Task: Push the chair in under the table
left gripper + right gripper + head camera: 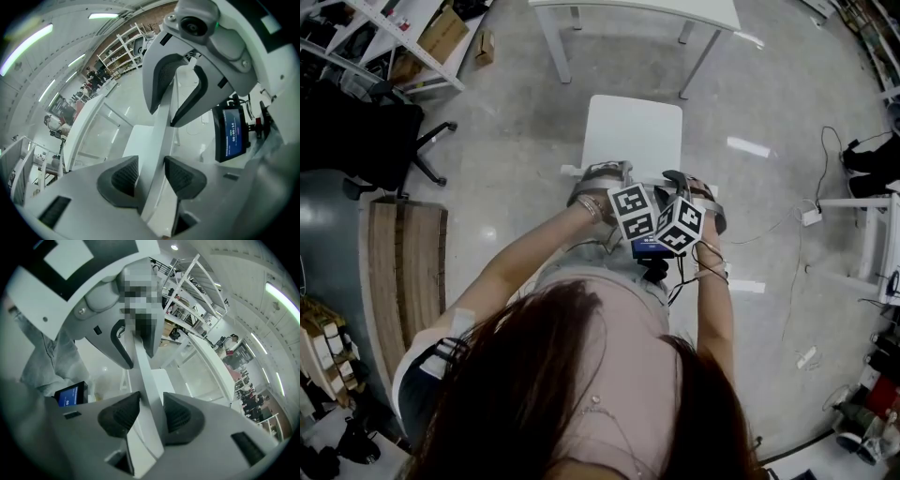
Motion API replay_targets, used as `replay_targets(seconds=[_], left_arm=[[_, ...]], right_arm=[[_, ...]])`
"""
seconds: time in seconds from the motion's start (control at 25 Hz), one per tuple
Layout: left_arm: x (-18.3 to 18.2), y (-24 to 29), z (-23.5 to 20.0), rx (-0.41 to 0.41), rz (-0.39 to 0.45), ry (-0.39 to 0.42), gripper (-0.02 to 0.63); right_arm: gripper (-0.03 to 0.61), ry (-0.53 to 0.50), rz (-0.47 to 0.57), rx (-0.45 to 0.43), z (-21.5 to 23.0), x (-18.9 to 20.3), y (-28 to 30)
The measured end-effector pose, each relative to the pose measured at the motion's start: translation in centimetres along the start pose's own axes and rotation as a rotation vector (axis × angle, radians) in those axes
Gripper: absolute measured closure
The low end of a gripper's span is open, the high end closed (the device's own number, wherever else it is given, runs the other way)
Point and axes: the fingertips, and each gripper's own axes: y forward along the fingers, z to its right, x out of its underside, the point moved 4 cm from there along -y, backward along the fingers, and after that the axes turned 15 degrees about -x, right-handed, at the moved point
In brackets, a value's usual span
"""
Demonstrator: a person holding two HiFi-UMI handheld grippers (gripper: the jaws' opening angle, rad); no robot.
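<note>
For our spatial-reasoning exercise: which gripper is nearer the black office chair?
Left. The left gripper is on the white chair's backrest, on the black office chair's side; the right gripper is beside it, farther away.

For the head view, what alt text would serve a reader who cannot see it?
From above, a person holds the left gripper and right gripper on the backrest of a white chair, which stands in front of a white table, not yet under it.

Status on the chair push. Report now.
Both clamped on chair back: left gripper, right gripper. The chair seat sits short of the table, not yet under. Nothing seen between them.
</note>
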Motion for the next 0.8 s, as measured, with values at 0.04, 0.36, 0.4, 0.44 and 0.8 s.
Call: replay_targets(seconds=[0.04, 0.36, 0.4, 0.44, 0.8], left_arm=[[-0.2, 0.1, -0.1, -0.003, 0.002, 0.001, 0.437], [-1.5, 1.6, -1.2, -0.02, 0.0, -0.006, 0.434], [-1.5, 1.8, -1.5, -0.022, 0.0, -0.008, 0.433], [-1.5, 2.0, -1.8, -0.022, 0.0, -0.01, 0.433], [-3.2, 4.2, -3.8, -0.02, 0.002, -0.024, 0.43]], right_arm=[[0.422, 0.0, 0.001, 0.001, 0.2, 0.2, 0.0], [0.42, -0.012, 0.008, 0.005, 2.4, 0.9, 0.2], [0.42, -0.014, 0.008, 0.004, 2.8, 0.8, 0.3], [0.42, -0.017, 0.007, 0.001, 3.1, 0.7, 0.4], [0.42, -0.025, 0.0, -0.018, 6.7, 1.5, 0.7]])
